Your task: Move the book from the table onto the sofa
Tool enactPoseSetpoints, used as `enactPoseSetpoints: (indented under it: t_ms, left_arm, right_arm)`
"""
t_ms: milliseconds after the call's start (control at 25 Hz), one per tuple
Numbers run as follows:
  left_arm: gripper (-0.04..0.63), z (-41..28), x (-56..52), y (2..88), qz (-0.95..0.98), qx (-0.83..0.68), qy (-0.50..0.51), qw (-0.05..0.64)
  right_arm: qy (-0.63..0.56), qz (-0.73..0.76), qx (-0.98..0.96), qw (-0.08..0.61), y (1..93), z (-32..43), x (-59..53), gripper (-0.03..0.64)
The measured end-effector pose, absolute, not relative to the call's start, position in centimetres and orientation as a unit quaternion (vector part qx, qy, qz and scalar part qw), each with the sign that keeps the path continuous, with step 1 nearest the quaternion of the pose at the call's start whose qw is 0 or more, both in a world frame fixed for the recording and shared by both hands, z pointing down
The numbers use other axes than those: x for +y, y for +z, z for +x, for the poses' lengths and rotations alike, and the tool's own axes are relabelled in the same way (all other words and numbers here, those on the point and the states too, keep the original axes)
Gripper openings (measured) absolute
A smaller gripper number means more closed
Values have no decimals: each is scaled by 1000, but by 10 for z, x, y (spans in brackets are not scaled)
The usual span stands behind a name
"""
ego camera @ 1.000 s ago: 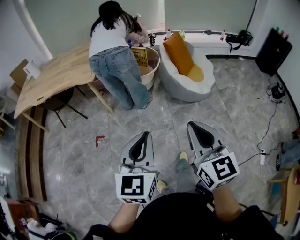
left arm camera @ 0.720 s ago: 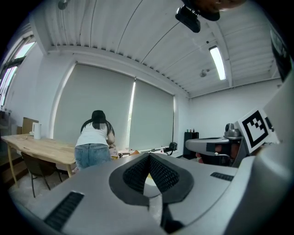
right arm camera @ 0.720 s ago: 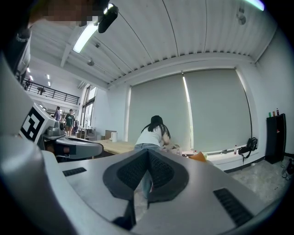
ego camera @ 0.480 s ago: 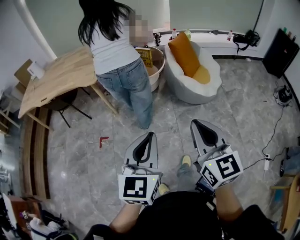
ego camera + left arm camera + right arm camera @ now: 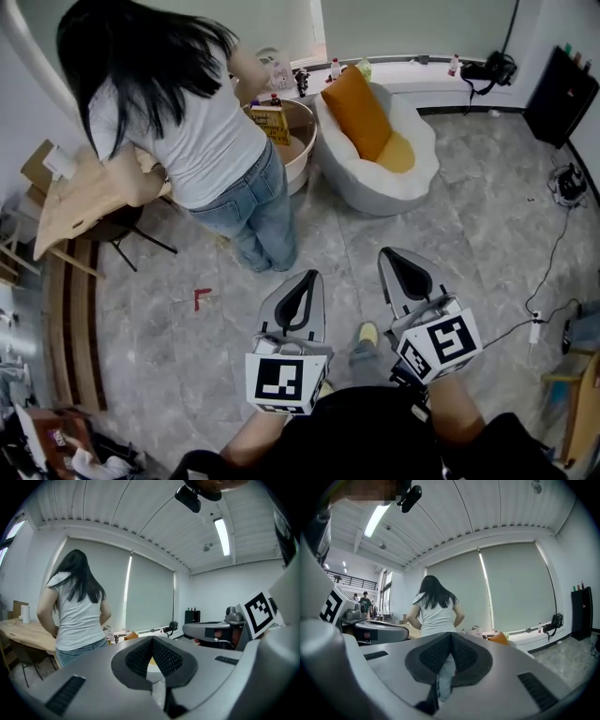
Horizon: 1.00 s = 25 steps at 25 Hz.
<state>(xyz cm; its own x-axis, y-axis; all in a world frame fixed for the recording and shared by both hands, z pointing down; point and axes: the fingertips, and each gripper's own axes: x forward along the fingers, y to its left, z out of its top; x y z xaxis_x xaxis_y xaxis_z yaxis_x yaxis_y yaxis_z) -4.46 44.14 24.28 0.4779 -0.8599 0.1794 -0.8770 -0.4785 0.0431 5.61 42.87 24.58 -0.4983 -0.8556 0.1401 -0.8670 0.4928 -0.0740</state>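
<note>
1. A person in a white top and jeans is standing on the grey tiled floor. The person is bending over the long wooden worktop and filling much of the space ahead of the left tongs.
2. This person is standing in the line from the left tongs to the round worktop and is covering its left side in the head view.
3. The sofa, a pale rounded seat, is sitting just right of the round worktop. It is carrying an orange cushion and a yellow cushion, and bare floor is lying between it and the right tongs.
4. A red mark is showing on the floor at the left, and a cable is trailing along it at the right.
5. Both tongs are staying low over the floor side by side. Each pair is clenched, pads meeting, with nothing between them.
6. The book, yellow-covered, is standing upright on the round worktop, just beside the person's hip. It is lying well apart from both tongs, far ahead of them and a little left of the left pair.
</note>
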Motion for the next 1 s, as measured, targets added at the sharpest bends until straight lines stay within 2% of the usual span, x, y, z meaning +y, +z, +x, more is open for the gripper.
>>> enactPoseSetpoints:
  t_ms: [480,1000]
  left_arm:
    - [8,33,367,240,850,-518,68,65]
    - [8,39,316,241,822,-559,88,61]
  right_arm:
    - [83,486,-869,36,252,129,356,6]
    - [90,441,-892,25,253,134,300,6]
